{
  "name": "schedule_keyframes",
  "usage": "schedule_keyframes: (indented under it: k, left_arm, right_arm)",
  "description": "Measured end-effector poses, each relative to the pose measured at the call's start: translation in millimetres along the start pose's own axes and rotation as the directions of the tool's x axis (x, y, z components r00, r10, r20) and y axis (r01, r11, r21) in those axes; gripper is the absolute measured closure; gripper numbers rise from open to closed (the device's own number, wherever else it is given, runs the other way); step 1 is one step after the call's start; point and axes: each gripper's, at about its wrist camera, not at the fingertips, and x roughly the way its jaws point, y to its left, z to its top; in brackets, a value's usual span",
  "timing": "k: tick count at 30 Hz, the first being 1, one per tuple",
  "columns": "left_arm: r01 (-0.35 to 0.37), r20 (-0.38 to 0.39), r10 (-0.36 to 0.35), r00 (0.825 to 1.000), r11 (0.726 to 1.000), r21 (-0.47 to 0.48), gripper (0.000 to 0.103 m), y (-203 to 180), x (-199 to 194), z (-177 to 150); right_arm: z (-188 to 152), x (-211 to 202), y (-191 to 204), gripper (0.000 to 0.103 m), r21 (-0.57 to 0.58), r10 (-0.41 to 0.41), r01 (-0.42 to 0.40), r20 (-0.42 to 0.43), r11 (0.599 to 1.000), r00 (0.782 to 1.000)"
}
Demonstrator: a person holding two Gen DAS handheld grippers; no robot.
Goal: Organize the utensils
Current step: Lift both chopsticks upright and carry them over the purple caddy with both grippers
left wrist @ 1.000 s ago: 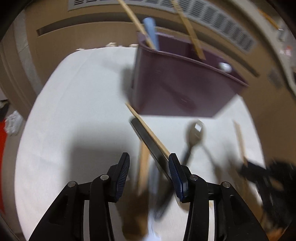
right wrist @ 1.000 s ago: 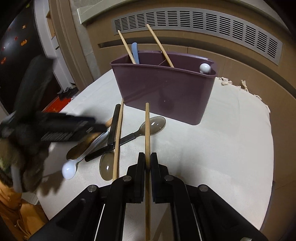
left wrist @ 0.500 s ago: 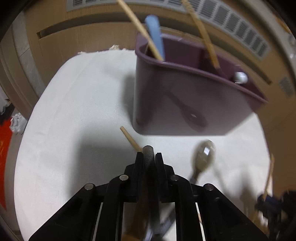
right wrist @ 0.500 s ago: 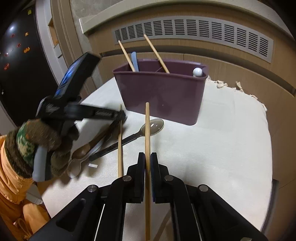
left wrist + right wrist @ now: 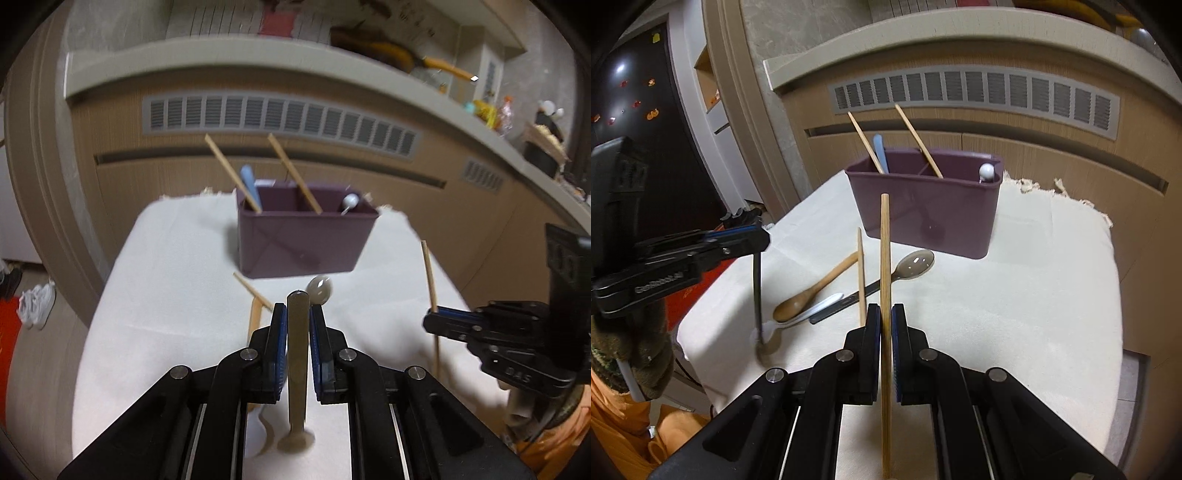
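My left gripper (image 5: pixel 297 314) is shut on a dark-handled spoon (image 5: pixel 297 354) and holds it upright above the cloth; it also shows in the right wrist view (image 5: pixel 758 288). My right gripper (image 5: pixel 885 314) is shut on a wooden chopstick (image 5: pixel 885 258), lifted off the table; the chopstick also shows in the left wrist view (image 5: pixel 429 277). A purple divided caddy (image 5: pixel 306 240) (image 5: pixel 931 214) stands at the back of the table and holds two chopsticks, a blue handle and a white-tipped utensil.
On the white cloth (image 5: pixel 1015 295) lie a wooden spoon (image 5: pixel 816 291), a white spoon (image 5: pixel 809 314), a grey-bowled spoon (image 5: pixel 912 264) and another chopstick (image 5: pixel 860 273). A wooden cabinet with a vent (image 5: pixel 975 92) stands behind the table.
My left gripper closed on the dark-handled spoon and lifted it away from the table, tipping it upright. My right gripper rose and drew back with the chopstick.
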Motion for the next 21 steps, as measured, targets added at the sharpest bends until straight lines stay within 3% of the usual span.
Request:
schedule_keyframes:
  k: [8, 16, 19, 21]
  left_arm:
    - [0.030, 0.135, -0.037, 0.990, 0.998, 0.055, 0.097, -19.2, -47.5, 27.6]
    - [-0.043, 0.321, -0.001, 0.947, 0.991, 0.130, 0.097, -41.0, -82.2, 120.4]
    - [-0.030, 0.293, -0.008, 0.956, 0.992, 0.125, 0.096, -34.5, -76.2, 128.3]
    - [-0.009, 0.200, -0.017, 0.980, 0.992, 0.129, 0.095, -28.8, -55.3, 117.2]
  right_arm:
    - [22.0, -48.8, 12.7, 0.097, -0.039, -0.036, 0.040, 0.115, 0.998, 0.993]
    - [118.1, -109.4, 14.9, 0.097, -0.087, -0.124, 0.159, 0.318, 0.983, 0.940]
    - [129.6, -118.7, 10.2, 0.097, -0.071, -0.141, 0.176, 0.342, 0.982, 0.929]
    - [124.0, -115.2, 6.0, 0.097, -0.064, -0.136, 0.165, 0.326, 0.984, 0.935]
